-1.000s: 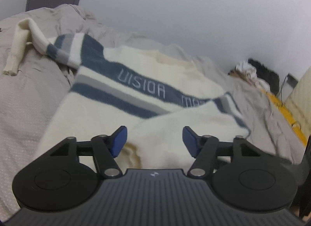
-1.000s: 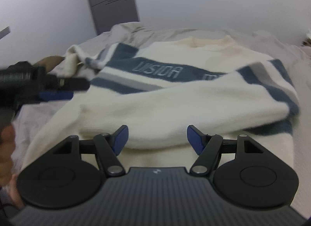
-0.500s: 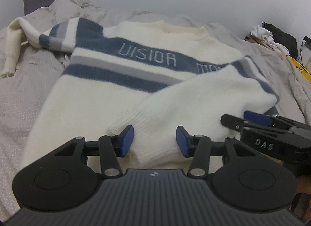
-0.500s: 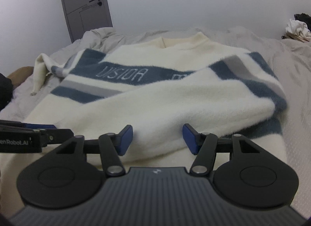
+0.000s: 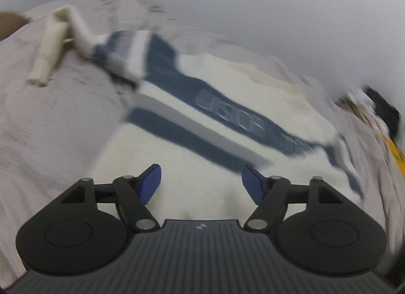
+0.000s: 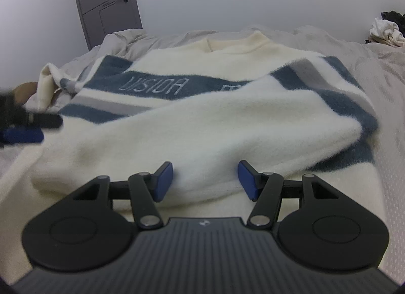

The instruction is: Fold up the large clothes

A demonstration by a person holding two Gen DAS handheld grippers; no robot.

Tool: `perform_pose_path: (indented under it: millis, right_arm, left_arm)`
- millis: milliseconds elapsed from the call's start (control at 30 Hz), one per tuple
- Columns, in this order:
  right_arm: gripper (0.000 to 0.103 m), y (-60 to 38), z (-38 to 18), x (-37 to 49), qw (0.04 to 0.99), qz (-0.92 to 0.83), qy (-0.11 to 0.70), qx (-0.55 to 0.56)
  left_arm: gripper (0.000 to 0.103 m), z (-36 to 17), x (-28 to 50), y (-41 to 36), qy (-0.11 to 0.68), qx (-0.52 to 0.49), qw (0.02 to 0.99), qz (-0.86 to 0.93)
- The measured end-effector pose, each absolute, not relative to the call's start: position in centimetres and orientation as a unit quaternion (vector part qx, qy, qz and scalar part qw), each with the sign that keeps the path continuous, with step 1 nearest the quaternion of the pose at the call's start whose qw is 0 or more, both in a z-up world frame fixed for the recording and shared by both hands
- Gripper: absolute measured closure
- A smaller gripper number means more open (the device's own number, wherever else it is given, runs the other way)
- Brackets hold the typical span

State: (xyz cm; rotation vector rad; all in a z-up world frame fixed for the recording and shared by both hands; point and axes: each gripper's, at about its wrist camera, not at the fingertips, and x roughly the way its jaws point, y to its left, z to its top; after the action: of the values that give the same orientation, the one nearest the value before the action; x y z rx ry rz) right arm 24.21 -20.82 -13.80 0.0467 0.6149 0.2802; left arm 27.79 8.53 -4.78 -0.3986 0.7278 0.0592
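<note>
While the left wrist view is blurred, the right shows the folded sleeve (image 6: 202,126) across the sweater (image 6: 227,66). Its collar (image 6: 235,42) points away toward the wall. Left gripper (image 5: 201,183) and right gripper (image 6: 205,180) gape wide, holding nothing.

Fuzzy cream sweater, halfway folded on the bed

The sweater (image 6: 202,126) is cream knit with a dark blue chest band, a grey stripe and a second blue stripe under it, plus pale lettering on the band. It lies flat, collar (image 6: 235,43) at the far end. The right sleeve (image 6: 192,139) is folded across the body toward the near left. The left sleeve (image 5: 55,45) trails off to the far left, bent and crumpled, cuff pointing near.
</note>
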Motion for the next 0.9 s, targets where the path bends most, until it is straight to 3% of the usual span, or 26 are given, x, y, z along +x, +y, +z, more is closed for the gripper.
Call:
perform_pose_path:
  millis: [267, 700, 867, 900]
  right_arm:
    - [0.041, -21.0, -13.6, 25.1, 0.936, 0.146, 0.318, 0.037]
    - [0.035, -20.4, -14.5, 26.6, 0.935, 0.142, 0.32, 0.049]
    - [0.031, -20.0, -14.7, 28.4, 0.934, 0.131, 0.325, 0.067]
    - [0.031, -20.0, -14.7, 28.7, 0.935, 0.129, 0.324, 0.068]
  left_arm:
    - [0.024, -6.6, 35.8, 19.6, 0.319, -0.283, 0.899, 0.101]
    - [0.024, -8.7, 45.8, 37.4, 0.164, -0.513, 0.821, 0.191]
    - [0.026, -8.9, 47.8, 41.7, 0.139, -0.519, 0.806, 0.25]
    - [0.031, -8.9, 48.1, 42.4, 0.136, -0.518, 0.805, 0.256]
